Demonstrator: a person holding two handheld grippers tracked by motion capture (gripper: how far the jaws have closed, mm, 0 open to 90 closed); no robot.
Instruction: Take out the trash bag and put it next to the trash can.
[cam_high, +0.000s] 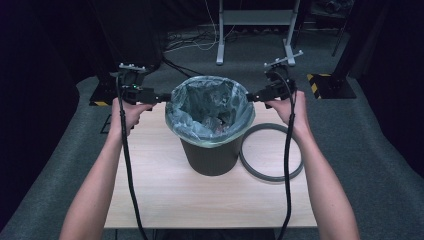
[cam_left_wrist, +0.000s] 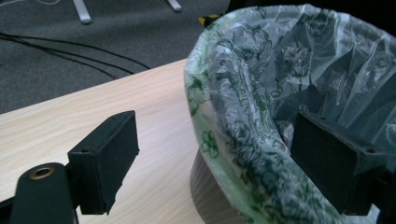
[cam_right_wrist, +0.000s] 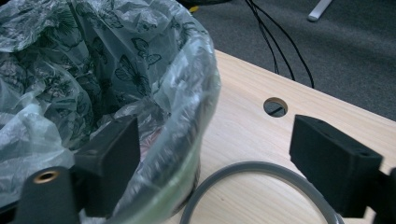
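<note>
A dark round bin (cam_high: 210, 155) stands in the middle of the wooden table (cam_high: 165, 195), lined with a clear plastic bag (cam_high: 210, 107) printed with butterflies and folded over its rim. My left gripper (cam_high: 167, 97) is at the bin's left rim. In the left gripper view its jaws (cam_left_wrist: 219, 154) straddle the bag's edge (cam_left_wrist: 243, 140), one outside and one inside, apart from the plastic. My right gripper (cam_high: 248, 97) is at the right rim, and its jaws (cam_right_wrist: 219, 158) straddle the bag's fold (cam_right_wrist: 182, 116) the same way. Both grippers are open.
A grey ring (cam_high: 272, 152) lies flat on the table just right of the bin, also seen under the right gripper (cam_right_wrist: 261, 170). A round cable hole (cam_right_wrist: 275, 106) sits in the tabletop. Beyond the table are grey carpet, cables and a metal stand (cam_high: 255, 30).
</note>
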